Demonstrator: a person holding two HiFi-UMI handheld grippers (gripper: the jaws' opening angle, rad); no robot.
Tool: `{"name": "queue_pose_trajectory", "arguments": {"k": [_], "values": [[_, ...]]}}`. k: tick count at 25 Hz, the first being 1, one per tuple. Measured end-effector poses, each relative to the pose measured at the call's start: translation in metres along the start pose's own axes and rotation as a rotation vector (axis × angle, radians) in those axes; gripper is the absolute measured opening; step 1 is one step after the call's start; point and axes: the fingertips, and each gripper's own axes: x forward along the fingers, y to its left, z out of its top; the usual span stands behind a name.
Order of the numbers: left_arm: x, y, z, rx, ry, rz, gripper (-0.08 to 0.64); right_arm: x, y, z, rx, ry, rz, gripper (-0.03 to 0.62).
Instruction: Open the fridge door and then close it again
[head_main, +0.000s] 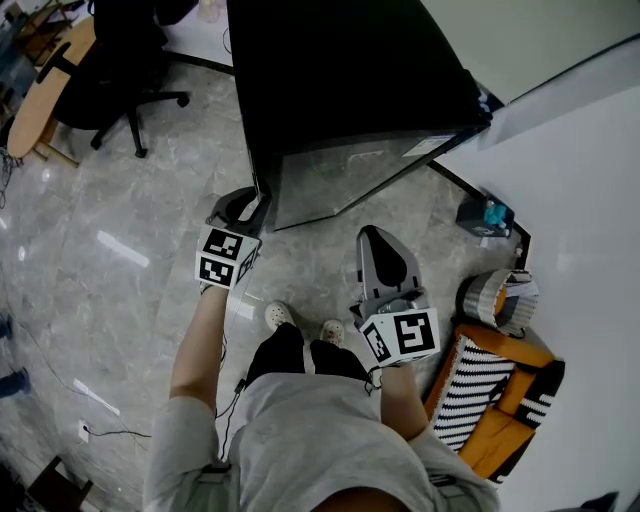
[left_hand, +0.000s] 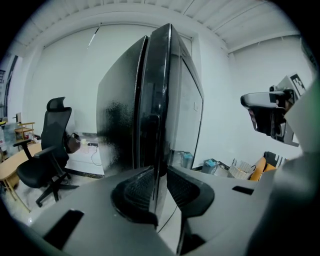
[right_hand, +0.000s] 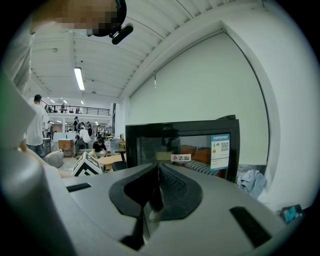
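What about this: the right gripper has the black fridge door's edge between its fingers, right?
No, the left gripper has the edge of the fridge door between its fingers, as the left gripper view shows; the right gripper has its fingers together, empty.

Black office chair (head_main: 115, 60) beside wooden desk (head_main: 35, 100), orange striped cushions (head_main: 500, 395) by white wall (head_main: 590, 300); grey marble floor (head_main: 120, 300)

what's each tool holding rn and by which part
The left tool grips the fridge door by its vertical side edge, one pad on each face. The right tool is shut and empty.
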Motion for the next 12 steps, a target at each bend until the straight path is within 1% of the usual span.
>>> {"name": "queue_pose_trajectory", "arguments": {"k": [9,12], "values": [[-0.001,-0.004,0.001,-0.021,0.011,0.066,0.085,-0.012,-0.015,0.003,0.007,-0.009,0.019,0.026],[-0.004,-0.016,-0.001,-0.019,0.013,0.065,0.087,-0.014,-0.023,0.002,0.01,-0.008,0.028,0.026]]}}
